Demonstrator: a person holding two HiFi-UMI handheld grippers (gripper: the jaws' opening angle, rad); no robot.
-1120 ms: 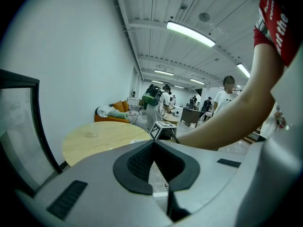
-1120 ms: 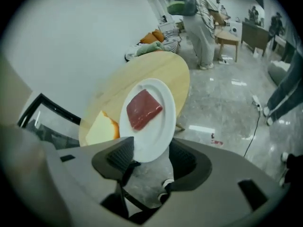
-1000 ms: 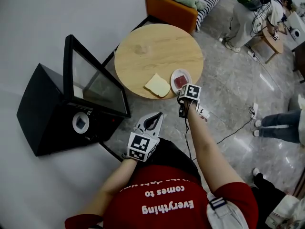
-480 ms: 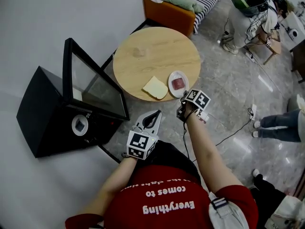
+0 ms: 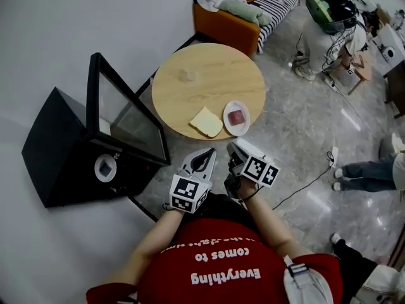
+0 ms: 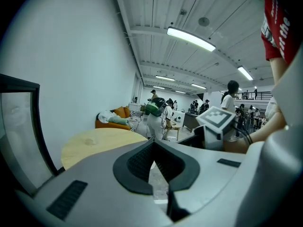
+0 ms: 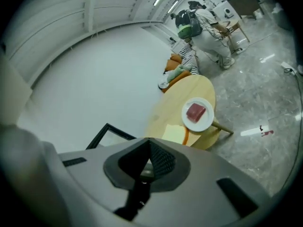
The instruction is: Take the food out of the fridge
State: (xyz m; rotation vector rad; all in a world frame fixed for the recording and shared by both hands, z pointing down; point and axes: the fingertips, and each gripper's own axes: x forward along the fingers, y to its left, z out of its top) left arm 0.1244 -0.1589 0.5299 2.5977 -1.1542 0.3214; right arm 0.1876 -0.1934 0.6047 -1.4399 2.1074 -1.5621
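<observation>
A round wooden table [image 5: 202, 75] is seen, pale and smooth. A small white plate [image 5: 246, 123] is set near its edge, with a flat red piece of food [image 5: 236, 114] on it and a square yellow slice [image 5: 207, 121] just beside it. The black boxy fridge [image 5: 60, 147] is left open, its glass door [image 5: 130, 119] swung out. What is inside cannot be made out. The left gripper [image 5: 209, 154] and the right gripper [image 5: 235, 149] are both pressed together, and nothing is pinched. A second ago the right gripper was reached out to the plate. Now it has been pulled back beside the left one.
</observation>
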